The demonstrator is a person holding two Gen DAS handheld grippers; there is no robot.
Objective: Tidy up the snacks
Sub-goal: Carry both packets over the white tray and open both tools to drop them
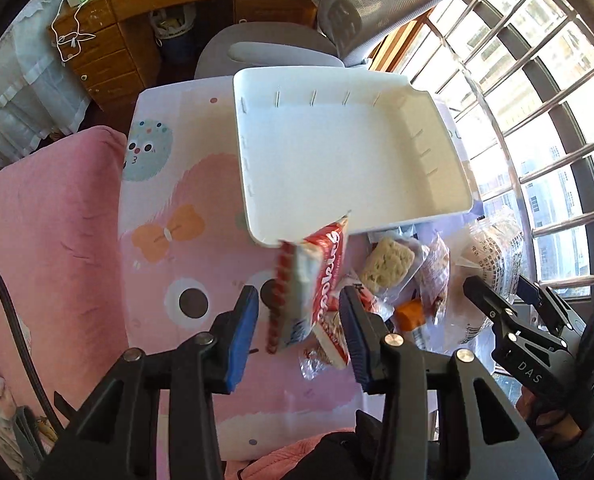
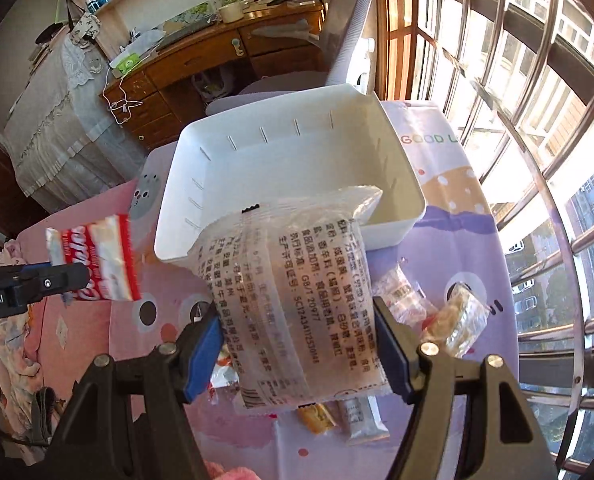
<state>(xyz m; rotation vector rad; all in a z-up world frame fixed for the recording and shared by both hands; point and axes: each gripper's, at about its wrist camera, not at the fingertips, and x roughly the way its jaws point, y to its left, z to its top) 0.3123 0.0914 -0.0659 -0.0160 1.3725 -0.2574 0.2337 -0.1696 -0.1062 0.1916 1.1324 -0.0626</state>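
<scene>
My left gripper (image 1: pixel 297 296) is shut on a red-and-white cookie packet (image 1: pixel 317 276), which hangs in the air just before the near left corner of the white tray (image 1: pixel 337 152). From the right wrist view the same packet (image 2: pixel 101 260) sticks up from the left gripper (image 2: pixel 77 276), left of the tray (image 2: pixel 289 168). My right gripper (image 2: pixel 295 312) is shut on a large translucent snack bag with black print (image 2: pixel 293 292), held up in front of the tray's near wall. The left wrist view shows the right gripper (image 1: pixel 501 286) and its bag (image 1: pixel 493 248) at the right.
Several small snack packets lie on the cartoon tablecloth (image 1: pixel 185 240): a cracker pack (image 1: pixel 389 264), an orange one (image 1: pixel 411 314), a clear-wrapped one (image 2: pixel 457 316). A grey office chair (image 1: pixel 281 40) and wooden desk (image 1: pixel 169 0) stand behind. Window bars (image 1: pixel 537 80) run along the right.
</scene>
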